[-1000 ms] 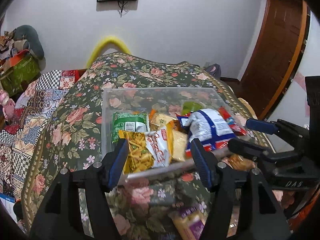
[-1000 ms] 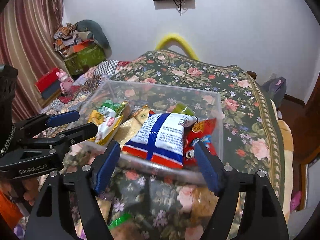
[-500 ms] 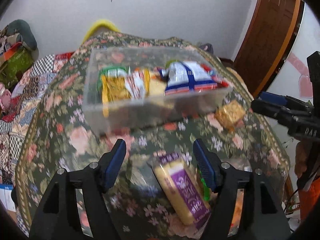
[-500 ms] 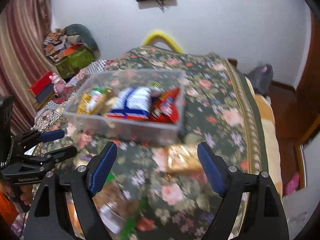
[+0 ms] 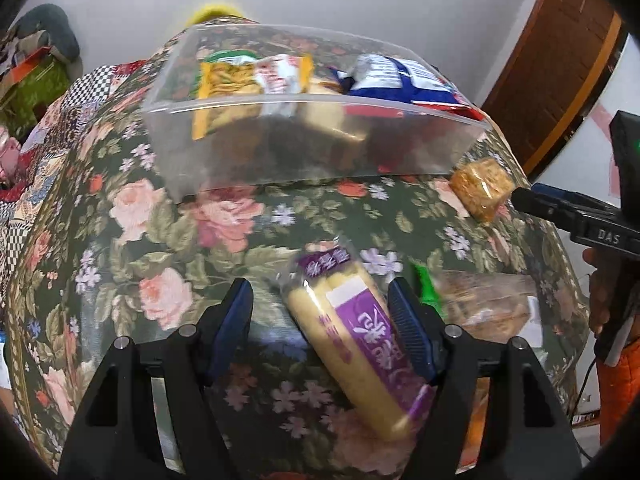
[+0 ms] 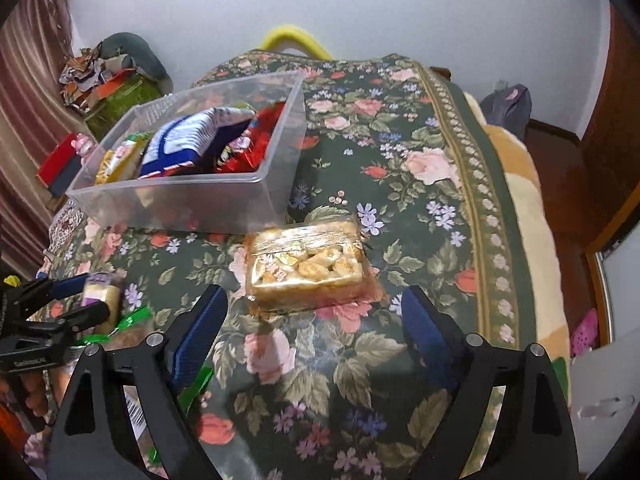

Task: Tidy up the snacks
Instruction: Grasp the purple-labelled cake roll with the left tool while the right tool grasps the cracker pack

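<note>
The left gripper hangs over a long yellow snack pack with a purple label lying on the floral cloth; its jaws stand apart with the pack between them, the right pad close to or touching the wrapper, the left pad clearly off it. The right gripper has its jaws opening, wide apart and bare, with a clear-wrapped golden biscuit pack just beyond their tips. Both packs lie near the front wall of the clear plastic bin, which already carries several bags. The yellow pack looks light and soft under a slick film, so it would likely squash or slide if pinched hard; a hold across its narrow width near the middle seems safest. The biscuit pack looks stiffer, boxy and brittle inside, with crinkly wrap; gripping its two short sides would suit the wide jaws. For room, the cloth to the right of the bin is bare out to its patterned border, where the surface drops away. To the left, more wrappers, among them a green one, crowd the yellow pack, and the two grippers work close together there. The bin's near rim is what a lifted pack must clear.
</note>
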The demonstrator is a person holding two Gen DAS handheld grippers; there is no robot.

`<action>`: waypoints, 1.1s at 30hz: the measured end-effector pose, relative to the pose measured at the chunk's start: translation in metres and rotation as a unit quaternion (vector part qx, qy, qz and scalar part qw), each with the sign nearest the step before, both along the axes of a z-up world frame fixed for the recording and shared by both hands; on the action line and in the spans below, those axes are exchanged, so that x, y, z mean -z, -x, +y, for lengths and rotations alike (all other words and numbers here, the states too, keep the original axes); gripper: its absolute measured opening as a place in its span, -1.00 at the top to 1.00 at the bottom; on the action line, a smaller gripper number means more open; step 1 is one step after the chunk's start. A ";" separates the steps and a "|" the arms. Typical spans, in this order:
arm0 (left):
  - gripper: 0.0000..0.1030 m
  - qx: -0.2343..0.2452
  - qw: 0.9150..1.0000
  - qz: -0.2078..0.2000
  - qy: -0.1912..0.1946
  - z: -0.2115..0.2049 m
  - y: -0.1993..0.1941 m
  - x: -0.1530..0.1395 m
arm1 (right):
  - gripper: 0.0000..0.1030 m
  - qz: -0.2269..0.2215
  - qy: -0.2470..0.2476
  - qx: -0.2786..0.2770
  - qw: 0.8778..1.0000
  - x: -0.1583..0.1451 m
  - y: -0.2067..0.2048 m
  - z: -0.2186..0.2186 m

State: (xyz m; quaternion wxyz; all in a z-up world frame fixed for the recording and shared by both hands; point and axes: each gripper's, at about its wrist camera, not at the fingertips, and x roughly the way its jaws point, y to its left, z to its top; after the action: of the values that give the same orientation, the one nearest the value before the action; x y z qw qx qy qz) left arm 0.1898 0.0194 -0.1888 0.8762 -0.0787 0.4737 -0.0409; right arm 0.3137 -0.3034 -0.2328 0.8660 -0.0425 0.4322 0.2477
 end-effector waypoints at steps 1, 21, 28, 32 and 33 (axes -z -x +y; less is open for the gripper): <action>-0.38 -0.003 1.000 0.000 -0.002 0.004 0.001 0.000 | -0.70 0.004 0.001 -0.003 1.000 0.003 -0.003 0.002; -0.37 -0.033 0.999 -0.007 -0.031 0.030 0.031 -0.017 | -0.39 0.011 0.004 -0.011 1.000 0.019 0.002 0.010; -0.37 -0.026 1.000 0.012 0.011 0.029 0.061 -0.022 | -0.39 -0.012 0.003 -0.019 1.000 0.006 0.039 0.002; -0.37 -0.028 0.998 0.037 0.041 0.024 0.057 -0.010 | -0.39 -0.019 -0.007 -0.024 1.000 -0.002 0.053 -0.001; -0.37 -0.031 0.997 0.042 0.049 0.024 0.053 -0.006 | -0.39 -0.021 -0.010 -0.026 0.999 -0.004 0.058 -0.002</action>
State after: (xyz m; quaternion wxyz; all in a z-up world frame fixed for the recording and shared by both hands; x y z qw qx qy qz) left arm 0.1371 0.0437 -0.1823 0.8514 -0.1376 0.5050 -0.0336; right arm 0.2558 -0.3054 -0.2287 0.8688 -0.0506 0.4099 0.2733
